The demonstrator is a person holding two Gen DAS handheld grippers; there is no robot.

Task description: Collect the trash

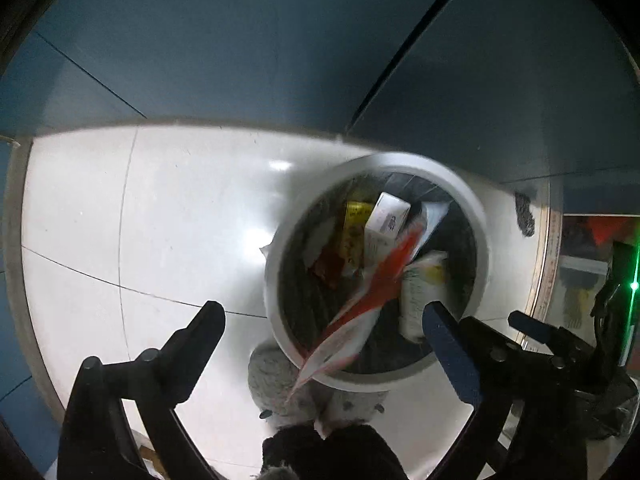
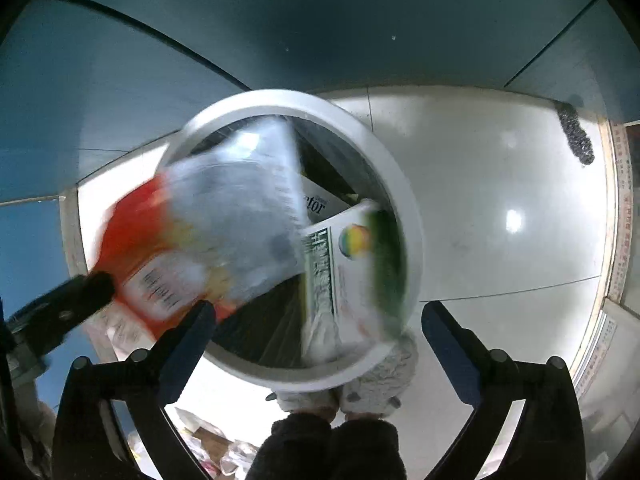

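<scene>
While both cameras are looking down into it, I am seeing one round white bin standing on the pale tiled floor, near a dark blue wall on the far side. My left gripper is hovering over the near left rim with its two fingers spread wide and nothing between them. My right gripper is hanging over the near rim too, its two fingers equally parted and gripping nothing; its blue-padded tips are also showing at the right edge of the left wrist view.

One red and white wrapper is lying blurred across the near rim of the bin, partly inside and partly over the edge. In the right wrist view it is filling the left half of the opening, and I cannot tell whether it is touching anything. Just right of it, one white and green package with a multicoloured round logo is leaning against the bin's right inner wall, blurred as well.

Deeper in the bin I am counting one white box and one yellow packet to its left, with something red below that which I cannot identify. At the near edge of the bin, two grey fuzzy slippers are showing side by side on the floor. One dark scrubby patch is lying at the far right, by the wall.
</scene>
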